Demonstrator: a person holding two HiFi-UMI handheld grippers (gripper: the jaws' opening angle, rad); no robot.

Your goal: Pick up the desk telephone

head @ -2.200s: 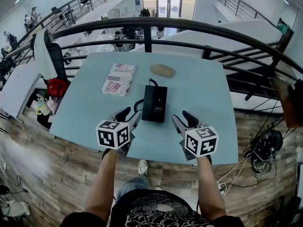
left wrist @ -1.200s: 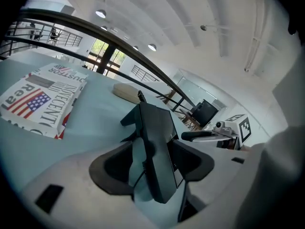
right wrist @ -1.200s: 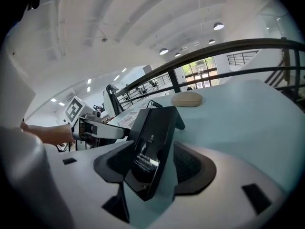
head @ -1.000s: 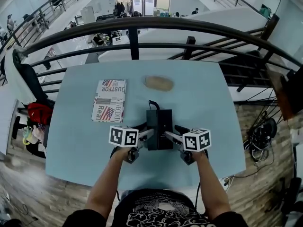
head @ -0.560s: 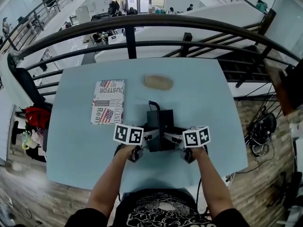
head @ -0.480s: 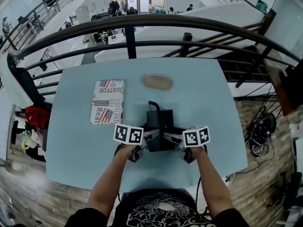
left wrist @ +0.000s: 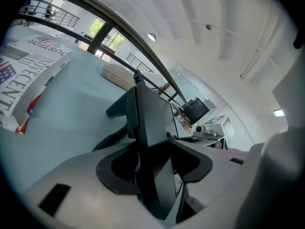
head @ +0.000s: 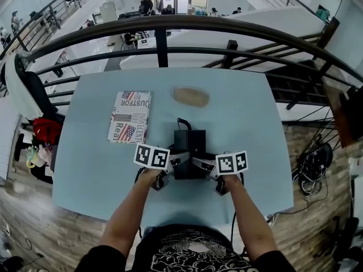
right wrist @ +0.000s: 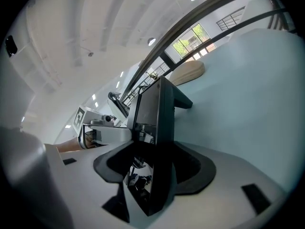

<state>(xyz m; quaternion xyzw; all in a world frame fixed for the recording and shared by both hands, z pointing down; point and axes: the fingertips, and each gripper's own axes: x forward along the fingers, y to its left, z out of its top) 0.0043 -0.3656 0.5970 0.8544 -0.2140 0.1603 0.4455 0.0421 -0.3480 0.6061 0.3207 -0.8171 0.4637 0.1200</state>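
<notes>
The black desk telephone (head: 190, 143) lies flat on the light blue table (head: 249, 112), its cable running off the far end. My left gripper (head: 173, 163) is at its near left side and my right gripper (head: 202, 164) at its near right side. In the left gripper view the telephone's edge (left wrist: 152, 137) stands between the jaws of the left gripper (left wrist: 155, 168), which are closing, with dark gaps either side. The right gripper view shows the same: the telephone's edge (right wrist: 155, 118) sits between the closing jaws of the right gripper (right wrist: 152, 168), and the pads are not pressing.
A folded newspaper (head: 130, 116) lies at the left of the table and a tan oval object (head: 191, 96) beyond the telephone. A coiled cord (left wrist: 112, 137) trails by the telephone's left side. A dark curved railing (head: 170, 24) runs behind the table's far edge.
Both grippers have drawn in closer to the telephone's near sides, their marker cubes now nearer each other. The telephone has not moved on the table.
</notes>
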